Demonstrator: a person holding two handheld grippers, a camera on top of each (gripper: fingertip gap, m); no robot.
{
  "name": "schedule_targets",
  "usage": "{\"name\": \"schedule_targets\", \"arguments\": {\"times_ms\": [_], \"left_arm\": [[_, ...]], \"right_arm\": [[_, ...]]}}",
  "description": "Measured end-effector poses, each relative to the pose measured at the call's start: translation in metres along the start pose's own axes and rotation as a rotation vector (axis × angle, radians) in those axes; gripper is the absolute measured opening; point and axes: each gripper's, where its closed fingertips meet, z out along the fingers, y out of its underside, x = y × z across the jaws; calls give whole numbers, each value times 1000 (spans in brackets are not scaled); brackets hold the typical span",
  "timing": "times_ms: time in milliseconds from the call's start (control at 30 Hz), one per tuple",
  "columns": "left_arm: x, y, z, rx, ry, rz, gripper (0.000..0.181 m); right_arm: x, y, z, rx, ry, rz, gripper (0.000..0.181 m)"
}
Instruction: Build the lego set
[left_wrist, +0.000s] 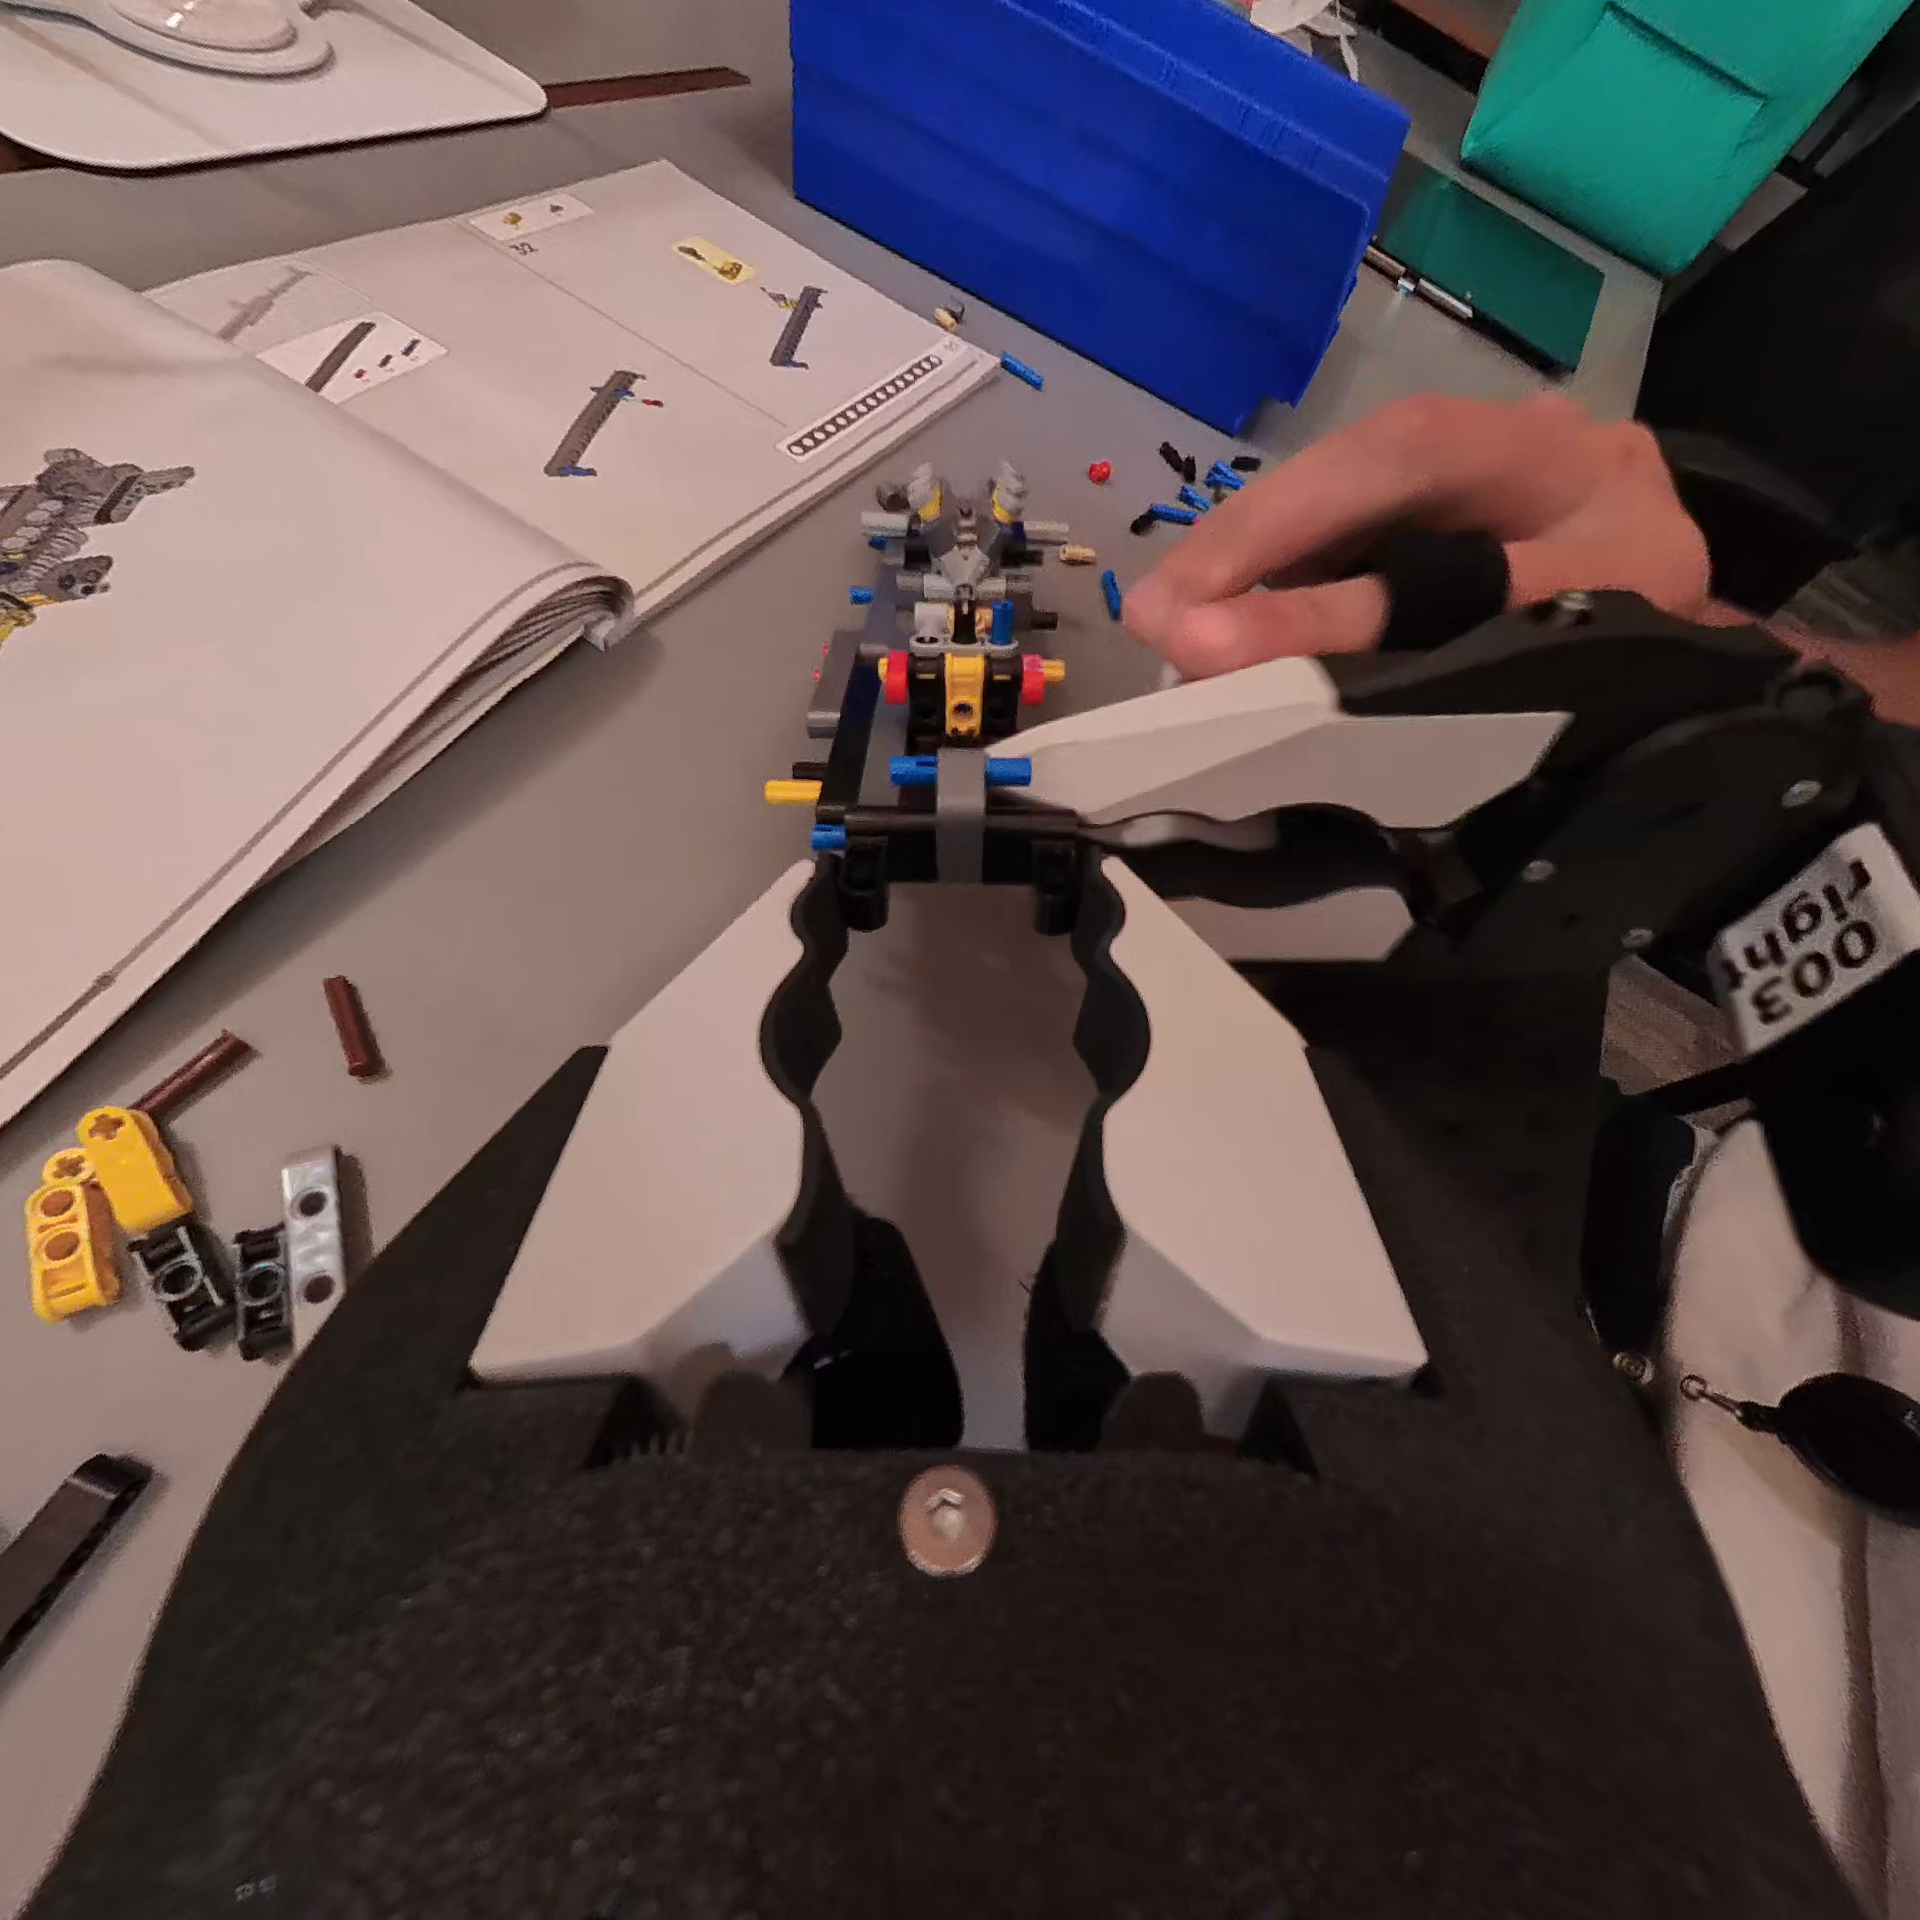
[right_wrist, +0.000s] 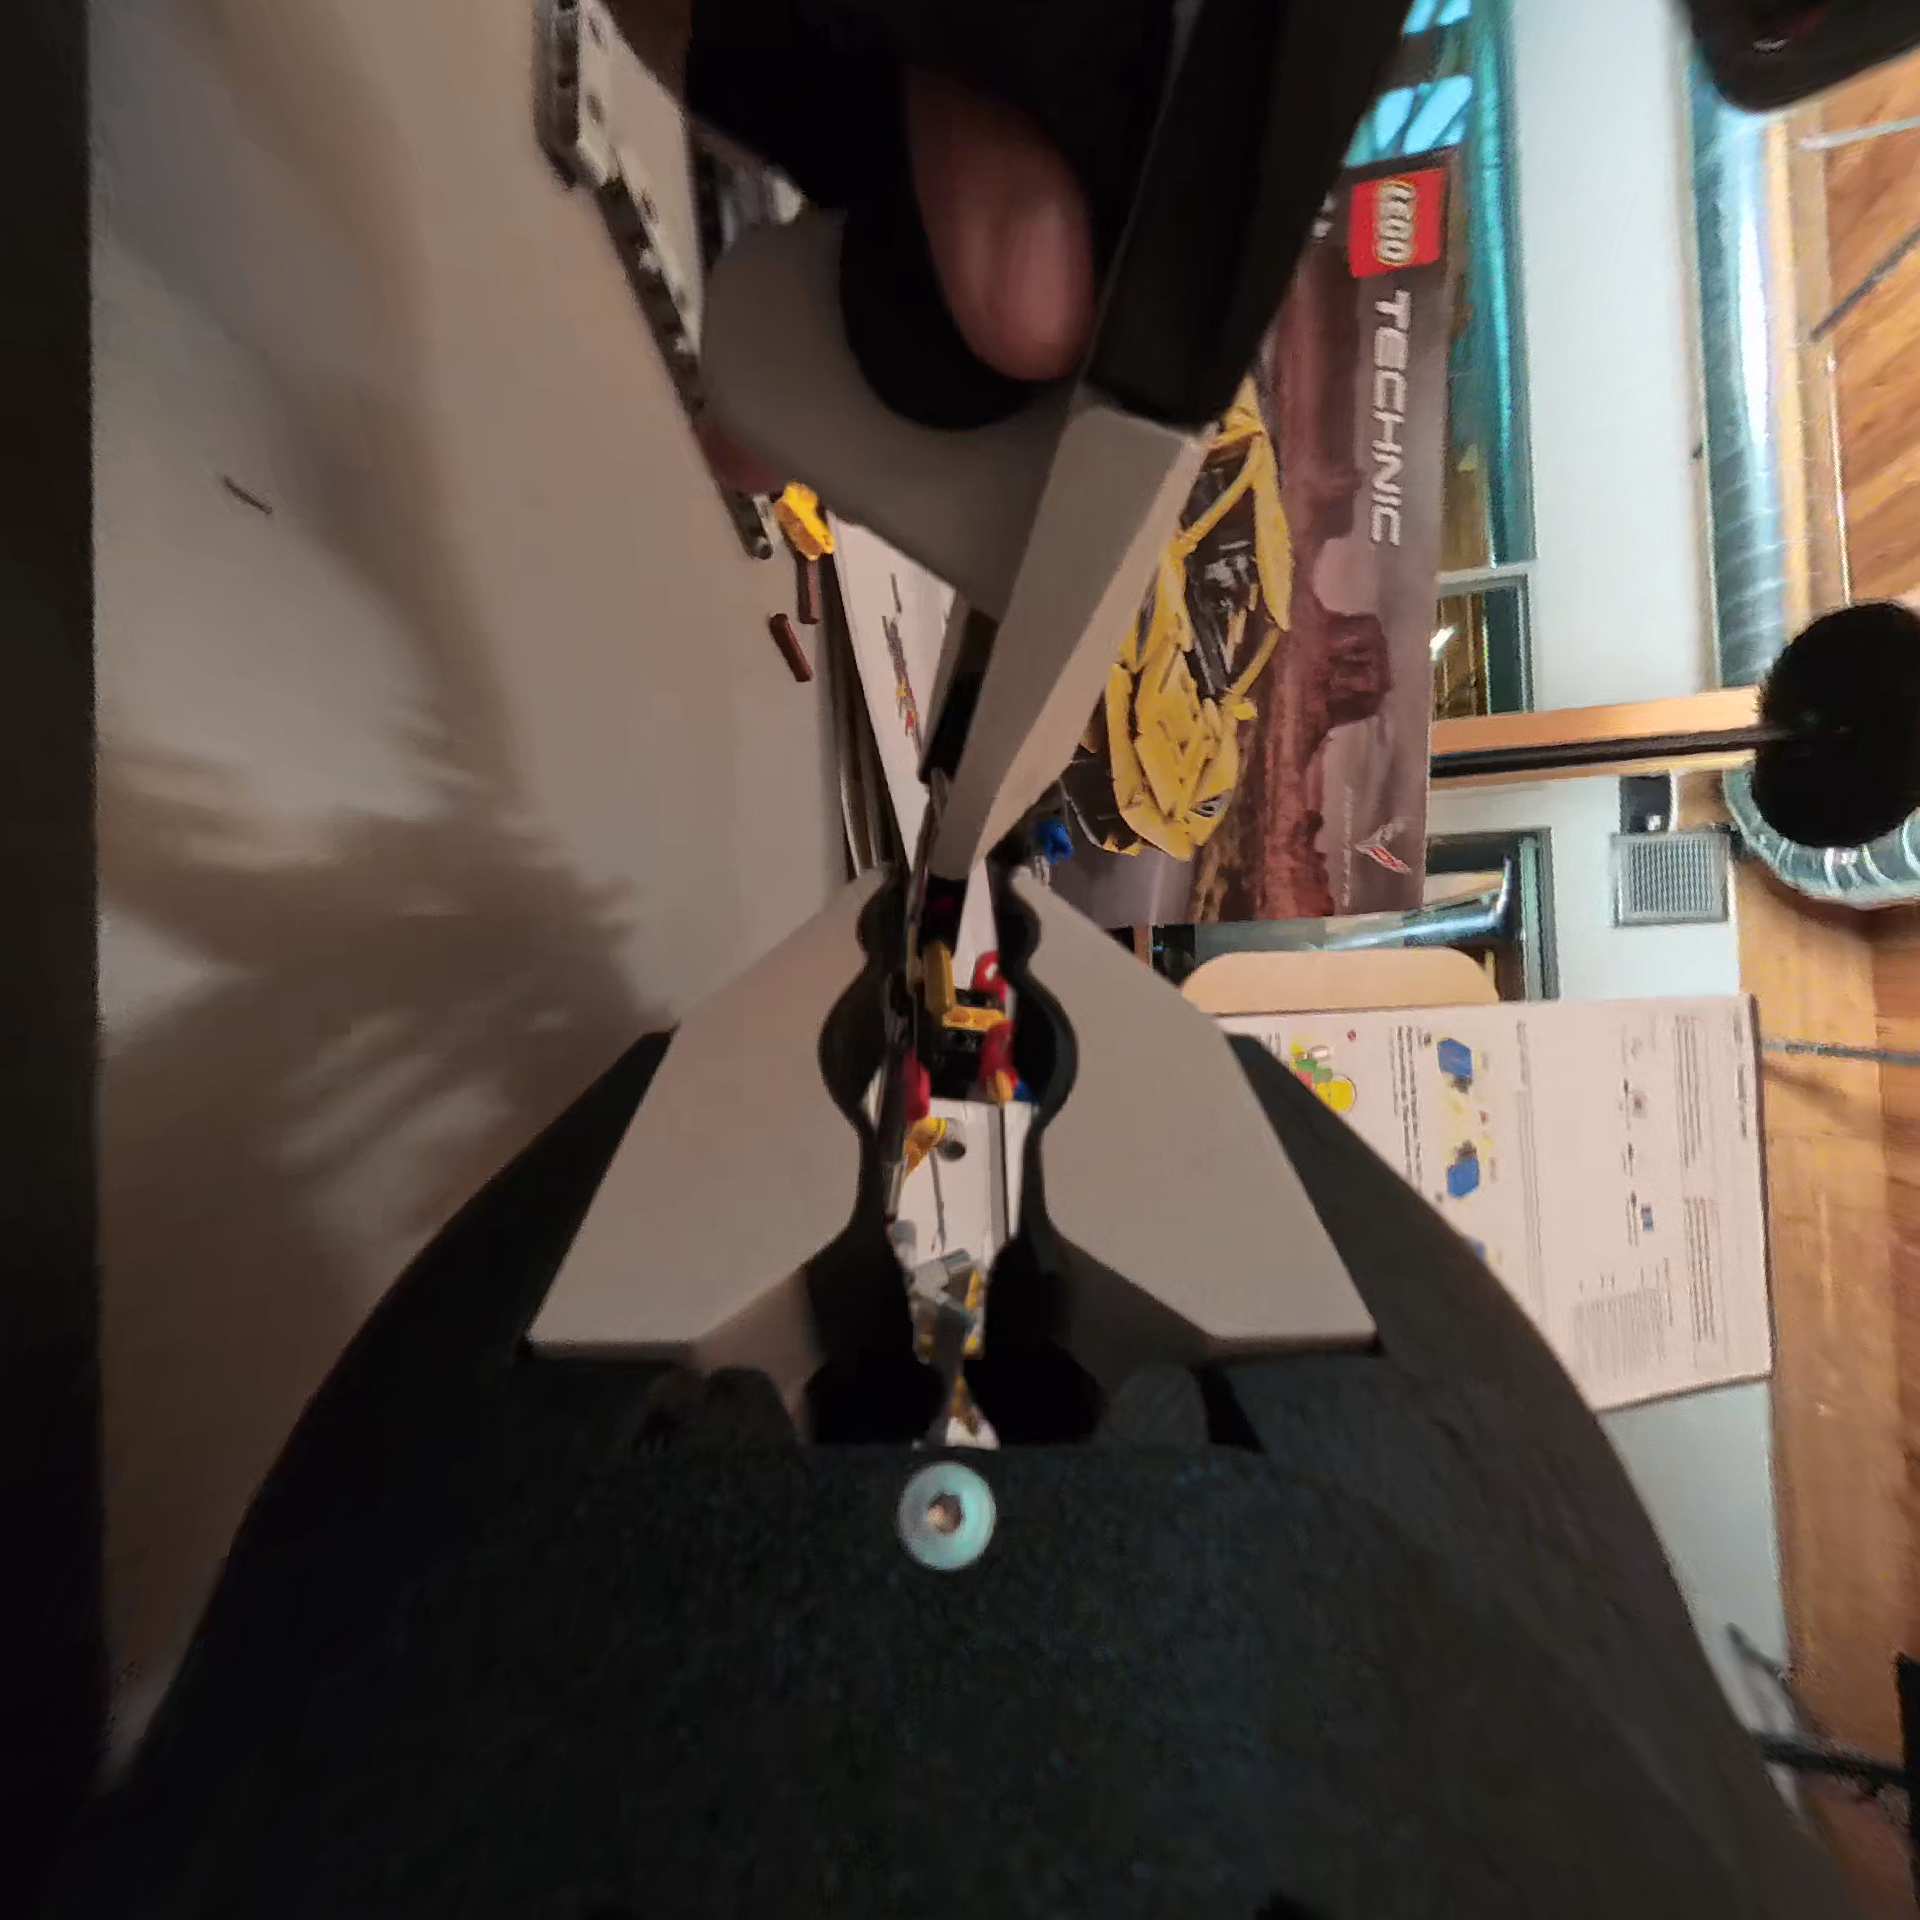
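Note:
The partly built lego assembly (left_wrist: 956, 707), a long black and grey frame with yellow, red and blue parts, sits just above the grey table. My left gripper (left_wrist: 961, 883) is shut on its near black end. My right gripper (left_wrist: 1039, 795) comes in from the right and is clamped on the assembly's right side near a blue pin. In the right wrist view the assembly (right_wrist: 961, 1018) sits between the right gripper's (right_wrist: 948, 904) fingers. The left gripper (right_wrist: 951, 831) reaches in from above. A hand (left_wrist: 1403, 530) rests over the right gripper.
An open instruction booklet (left_wrist: 416, 468) lies at the left. A blue bin (left_wrist: 1091, 187) stands behind, with loose blue and black pins (left_wrist: 1195, 499) near it. Yellow connectors (left_wrist: 104, 1195), brown axles (left_wrist: 353, 1023) and a black beam (left_wrist: 62, 1527) lie at the near left. The set's box (right_wrist: 1330, 623) stands beyond.

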Motion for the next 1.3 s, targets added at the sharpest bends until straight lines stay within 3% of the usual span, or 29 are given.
{"name": "schedule_targets", "arguments": {"times_ms": [33,100,167,267,333,400,500,633,833,1067,1300], "left_arm": [[-2,-2,-1,0,3,-4,42],[-4,-10,-4,11,23,-41,42],[-6,-18,-7,14,67,-120,42],[-10,-29,-11,-1,135,-243,42],[-13,-35,-11,-24,160,-284,42],[-16,-41,-10,-47,166,-292,42],[-19,-50,-10,-70,162,-302,42],[-22,-57,-8,-92,165,-336,42],[-23,-58,-6,-94,172,-292,42],[-25,-43,-11,-53,155,-22,42],[-22,7,-2,-140,111,195,42]], "right_arm": [[3,-3,-8,13,8,51,29],[11,-7,-31,41,-14,233,35],[21,9,-46,39,-72,548,35],[-5,67,-44,-99,-332,1136,39],[-24,68,-44,-50,-638,1509,64],[-18,68,-39,39,-741,1807,59],[-31,85,-23,-115,-629,1762,82],[-24,71,-3,-47,-627,1911,96],[-9,55,6,98,-651,2093,87],[-2,55,-22,183,-751,2154,66],[-35,59,-26,-40,-821,2002,65]]}}
